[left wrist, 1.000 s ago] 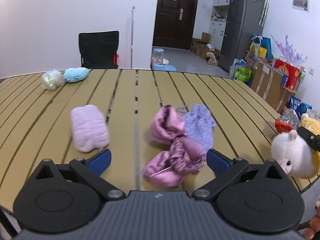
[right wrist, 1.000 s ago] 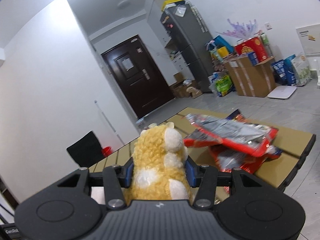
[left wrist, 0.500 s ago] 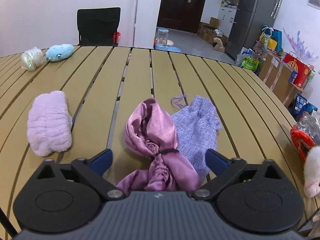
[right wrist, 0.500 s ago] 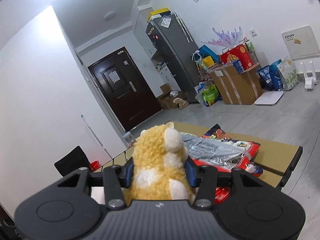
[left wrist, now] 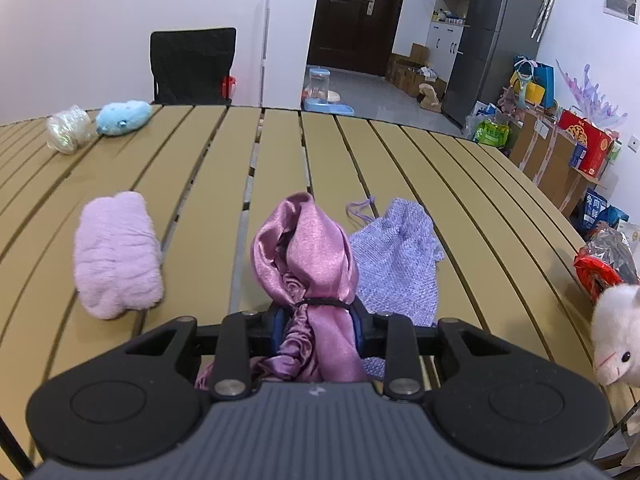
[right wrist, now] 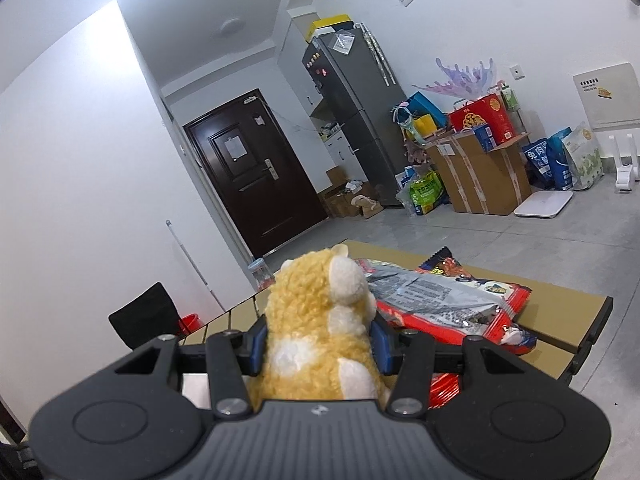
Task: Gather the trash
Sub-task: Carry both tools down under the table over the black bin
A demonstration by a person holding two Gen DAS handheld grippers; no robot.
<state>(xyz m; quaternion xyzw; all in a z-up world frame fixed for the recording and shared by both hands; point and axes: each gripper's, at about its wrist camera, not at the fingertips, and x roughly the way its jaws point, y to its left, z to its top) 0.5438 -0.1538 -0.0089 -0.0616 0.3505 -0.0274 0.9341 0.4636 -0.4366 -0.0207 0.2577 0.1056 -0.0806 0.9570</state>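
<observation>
My left gripper is shut on a pink satin cloth tied with a black band, on the slatted table. A lilac knitted pouch lies just right of it. My right gripper is shut on a yellow plush alpaca, held above the table's corner. Its white face shows in the left wrist view at the right edge. Red and silver snack wrappers lie on the table beyond the plush, also seen in the left wrist view.
A fluffy pink roll lies left of the cloth. A blue plush and a clear crumpled wrapper sit at the far left. A black chair stands behind the table. Boxes and bags line the wall by the fridge.
My left gripper moved forward over the pink satin cloth and closed on it. My right gripper kept hold of the plush alpaca and rose, tilting a little.
</observation>
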